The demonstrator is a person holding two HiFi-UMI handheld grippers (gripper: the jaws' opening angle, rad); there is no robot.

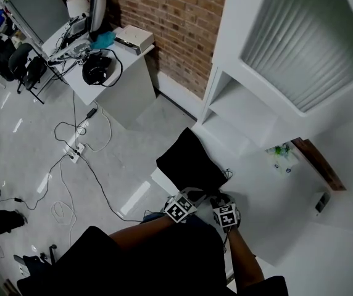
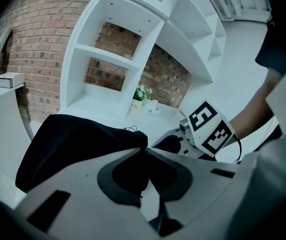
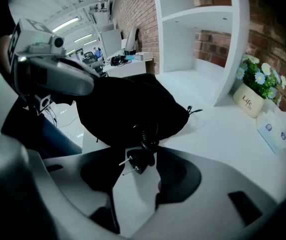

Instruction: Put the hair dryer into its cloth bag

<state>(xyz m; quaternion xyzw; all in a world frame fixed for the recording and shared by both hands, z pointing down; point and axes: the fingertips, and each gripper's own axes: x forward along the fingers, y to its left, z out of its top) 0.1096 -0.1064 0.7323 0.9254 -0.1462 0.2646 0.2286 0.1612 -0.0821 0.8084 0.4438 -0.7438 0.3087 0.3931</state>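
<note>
The cloth bag (image 1: 189,162) is a black heap on the white counter (image 1: 269,196), low in the middle of the head view, with its mouth turned toward the person. The hair dryer's body shows in no view. Since the coiled cord (image 3: 146,134) runs out of the mouth, the dryer is probably already inside, with only its tail left out. At the cord's end is the plug (image 3: 137,163), prongs pointing to the frame's left, just below centre in the right gripper view.

The left gripper (image 2: 144,151) has its jaws together on a fold of the bag's rim, apparently to hold the mouth up and steady while the other gripper works. The right gripper (image 3: 140,153) points steeply down with its jaws apart on either side of the plug. No pad is visibly pinching it, so this reads as lining up to take the plug and feed it in.

Well apart, at the right edge of that view, a flower pot (image 3: 250,96) stands by the shelf unit (image 3: 198,39), out of the way
</note>
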